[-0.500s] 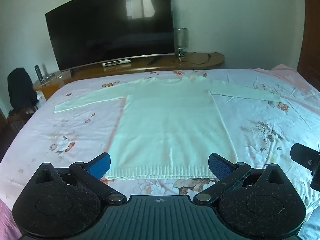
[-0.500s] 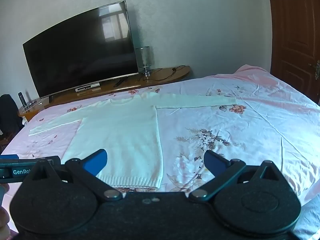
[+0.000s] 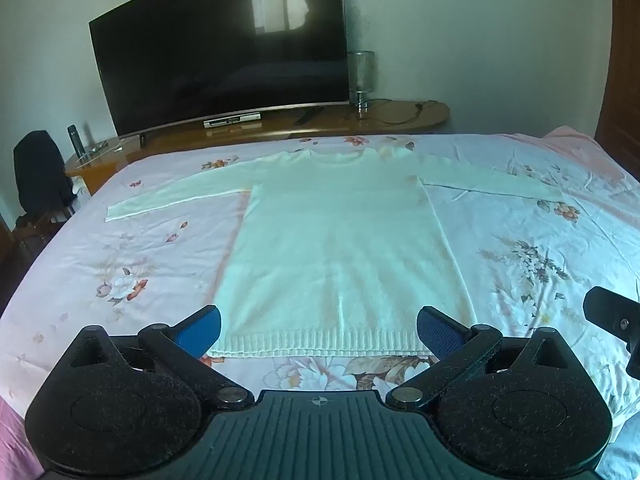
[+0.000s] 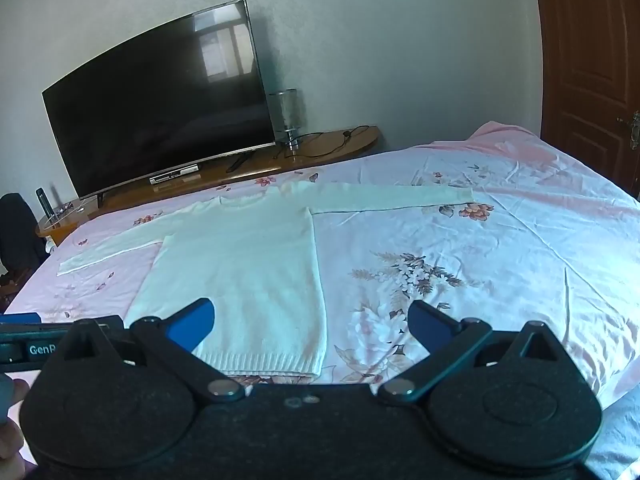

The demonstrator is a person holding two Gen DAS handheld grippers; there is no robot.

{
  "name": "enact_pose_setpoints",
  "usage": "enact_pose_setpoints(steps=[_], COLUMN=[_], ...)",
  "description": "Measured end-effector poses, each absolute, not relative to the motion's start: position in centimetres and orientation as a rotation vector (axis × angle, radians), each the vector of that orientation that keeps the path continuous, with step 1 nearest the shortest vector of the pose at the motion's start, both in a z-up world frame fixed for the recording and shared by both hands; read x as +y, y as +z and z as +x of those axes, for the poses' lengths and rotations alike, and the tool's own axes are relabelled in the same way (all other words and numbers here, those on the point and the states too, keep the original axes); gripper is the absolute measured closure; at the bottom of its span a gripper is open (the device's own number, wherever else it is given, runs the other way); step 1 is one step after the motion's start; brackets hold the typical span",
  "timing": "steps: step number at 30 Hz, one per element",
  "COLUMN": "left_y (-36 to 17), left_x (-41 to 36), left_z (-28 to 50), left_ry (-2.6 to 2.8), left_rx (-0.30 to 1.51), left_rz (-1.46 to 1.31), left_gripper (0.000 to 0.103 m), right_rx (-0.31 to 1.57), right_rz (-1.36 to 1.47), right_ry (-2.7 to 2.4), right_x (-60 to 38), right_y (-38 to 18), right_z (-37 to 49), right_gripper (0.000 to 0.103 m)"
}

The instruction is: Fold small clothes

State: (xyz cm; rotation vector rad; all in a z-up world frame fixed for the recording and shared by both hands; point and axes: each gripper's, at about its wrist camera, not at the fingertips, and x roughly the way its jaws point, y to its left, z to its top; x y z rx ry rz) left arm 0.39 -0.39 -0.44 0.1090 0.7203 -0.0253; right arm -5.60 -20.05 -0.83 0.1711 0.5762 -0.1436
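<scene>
The white sweater [image 3: 340, 248] lies flat on the floral bed sheet [image 3: 132, 264], sleeves spread, hem nearest me. My left tool [image 3: 318, 330] hangs released just short of the hem, grasping nothing. My right tool [image 4: 310, 326] is released too, over the hem's right corner. Beyond the bed stands a television [image 3: 224, 56].
</scene>
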Motion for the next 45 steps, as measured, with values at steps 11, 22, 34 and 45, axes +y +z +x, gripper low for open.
enact_pose_setpoints(steps=[11, 22, 34, 45], left_y=[-0.3, -0.6, -0.7, -0.9], left_x=[-0.4, -0.3, 0.1, 0.4], left_z=[0.8, 1.0, 1.0, 1.7], left_ry=[-0.018, -0.009, -0.003, 0.006], left_rx=[0.721, 0.714, 0.714, 0.721], left_rz=[0.105, 0.106, 0.102, 0.101], left_gripper=[0.0, 0.0, 0.0, 0.0], right_rx=[0.583, 0.58, 0.58, 0.583], right_rz=[0.179, 0.178, 0.176, 0.173], right_ry=[-0.146, -0.143, -0.143, -0.143], right_x=[-19.9, -19.9, -19.9, -19.8], right_y=[-0.4, -0.5, -0.5, -0.5], right_z=[-5.3, -5.1, -5.0, -4.7], right_gripper=[0.0, 0.0, 0.0, 0.0])
